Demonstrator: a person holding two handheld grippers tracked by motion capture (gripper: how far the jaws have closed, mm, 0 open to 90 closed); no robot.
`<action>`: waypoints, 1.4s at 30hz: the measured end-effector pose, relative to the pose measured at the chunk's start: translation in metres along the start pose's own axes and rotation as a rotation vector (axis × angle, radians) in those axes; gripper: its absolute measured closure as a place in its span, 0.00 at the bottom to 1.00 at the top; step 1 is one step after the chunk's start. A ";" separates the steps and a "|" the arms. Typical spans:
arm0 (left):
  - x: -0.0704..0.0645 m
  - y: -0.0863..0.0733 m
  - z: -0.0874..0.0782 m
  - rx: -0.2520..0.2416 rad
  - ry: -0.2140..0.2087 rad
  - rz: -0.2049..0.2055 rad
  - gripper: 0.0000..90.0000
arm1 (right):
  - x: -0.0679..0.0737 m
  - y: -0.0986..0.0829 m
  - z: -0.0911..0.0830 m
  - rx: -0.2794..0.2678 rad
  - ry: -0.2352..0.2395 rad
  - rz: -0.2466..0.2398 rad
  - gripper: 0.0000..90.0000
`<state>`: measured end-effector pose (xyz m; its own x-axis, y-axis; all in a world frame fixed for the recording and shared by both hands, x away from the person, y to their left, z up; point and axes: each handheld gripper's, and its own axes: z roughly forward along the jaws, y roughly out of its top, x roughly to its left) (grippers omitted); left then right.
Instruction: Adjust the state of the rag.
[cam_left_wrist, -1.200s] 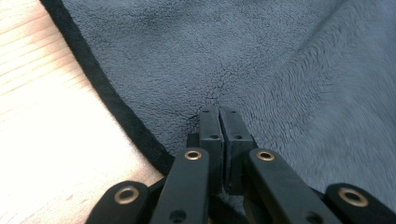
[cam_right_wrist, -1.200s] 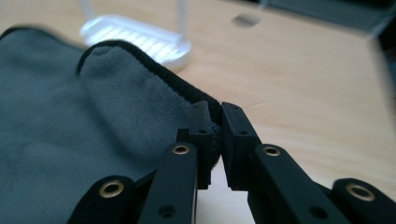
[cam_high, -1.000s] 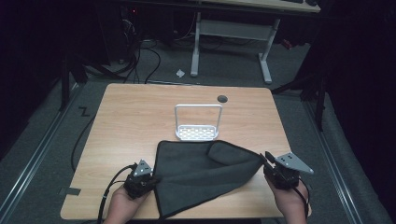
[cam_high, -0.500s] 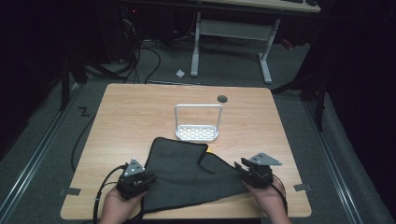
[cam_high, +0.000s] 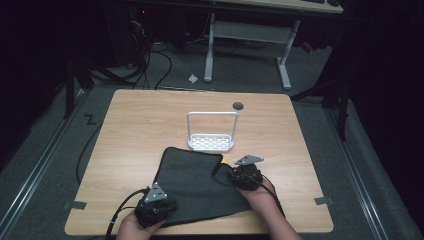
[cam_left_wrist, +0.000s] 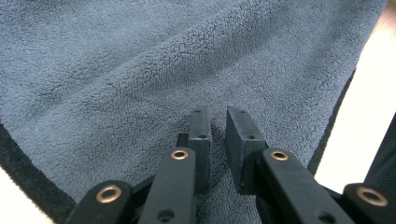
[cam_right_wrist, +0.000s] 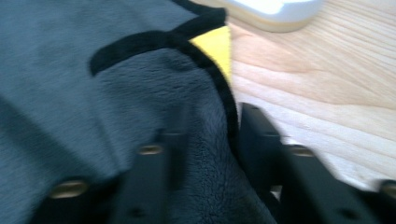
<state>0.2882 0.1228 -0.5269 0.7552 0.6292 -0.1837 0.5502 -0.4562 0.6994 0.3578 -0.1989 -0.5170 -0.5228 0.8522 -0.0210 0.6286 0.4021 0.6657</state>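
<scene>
**Dark cloth gripped at both sides**

From the high view I see the cloth (cam_high: 192, 187) lying on the wooden table (cam_high: 135, 125), just short of a white perforated rack (cam_high: 212, 142). My left gripper (cam_left_wrist: 215, 140) has its jaws almost shut, pinching nubby fleece. My right gripper (cam_right_wrist: 210, 144) clamps a fold of the black-hemmed edge beside a yellow tag (cam_right_wrist: 215, 46).

Dark fleecy cloth (cam_left_wrist: 140, 70), matt and nubbly, black-hemmed; pale wood-grain tabletop (cam_right_wrist: 336, 79), smooth; white perforated rack (cam_high: 212, 134), smooth metal or plastic; matt black plastic tongs (cam_left_wrist: 218, 140).
</scene>
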 end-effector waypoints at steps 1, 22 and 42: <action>0.000 0.000 0.000 0.000 0.000 -0.001 0.89 | 0.002 0.000 -0.002 -0.008 -0.012 -0.013 0.87; 0.003 0.001 -0.003 -0.004 0.027 -0.004 0.82 | -0.115 -0.007 -0.051 -0.106 -0.280 0.194 0.74; -0.024 0.014 0.018 0.027 -0.046 0.165 0.98 | -0.027 -0.100 -0.092 -0.017 -0.155 0.164 0.63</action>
<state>0.2839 0.0901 -0.5252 0.8512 0.5153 -0.0994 0.4262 -0.5682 0.7039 0.2564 -0.2932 -0.5142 -0.3190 0.9474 -0.0250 0.6874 0.2495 0.6821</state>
